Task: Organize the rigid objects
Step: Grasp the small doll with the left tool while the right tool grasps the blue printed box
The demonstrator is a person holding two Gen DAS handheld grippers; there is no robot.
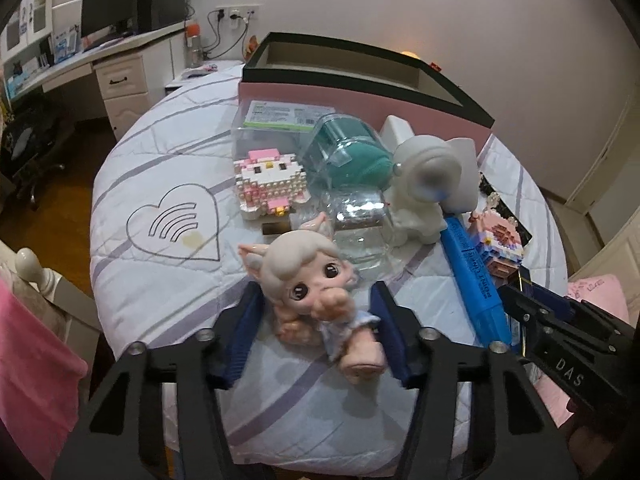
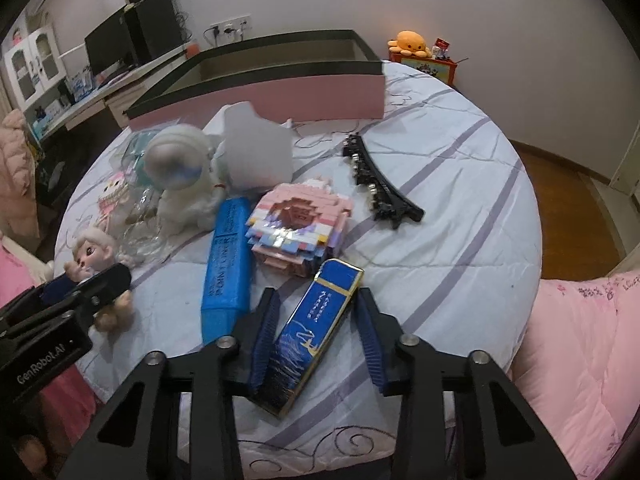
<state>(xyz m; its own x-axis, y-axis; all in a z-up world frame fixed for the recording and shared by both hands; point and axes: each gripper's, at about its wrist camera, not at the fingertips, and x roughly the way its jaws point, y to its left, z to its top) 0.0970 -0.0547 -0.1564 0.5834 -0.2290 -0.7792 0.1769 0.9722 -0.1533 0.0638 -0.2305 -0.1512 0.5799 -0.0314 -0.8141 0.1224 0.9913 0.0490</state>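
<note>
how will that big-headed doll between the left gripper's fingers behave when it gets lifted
The doll looks rigid, so it shouldn't flop. Its big head over a small body probably makes it top-heavy and apt to tilt between the pads. Its rounded, glossy surface may slip.

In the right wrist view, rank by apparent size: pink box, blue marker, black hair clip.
Largest to smallest:
1. pink box
2. blue marker
3. black hair clip
The marker and clip look close in length, and the marker lies nearer, so that order is unsure.

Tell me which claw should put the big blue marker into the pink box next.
Probably right. The blue marker lies just beside the right claw, though that claw straddles the blue-and-gold box. The left claw, straddling the doll, sits farther off. The pink box is open.
</note>
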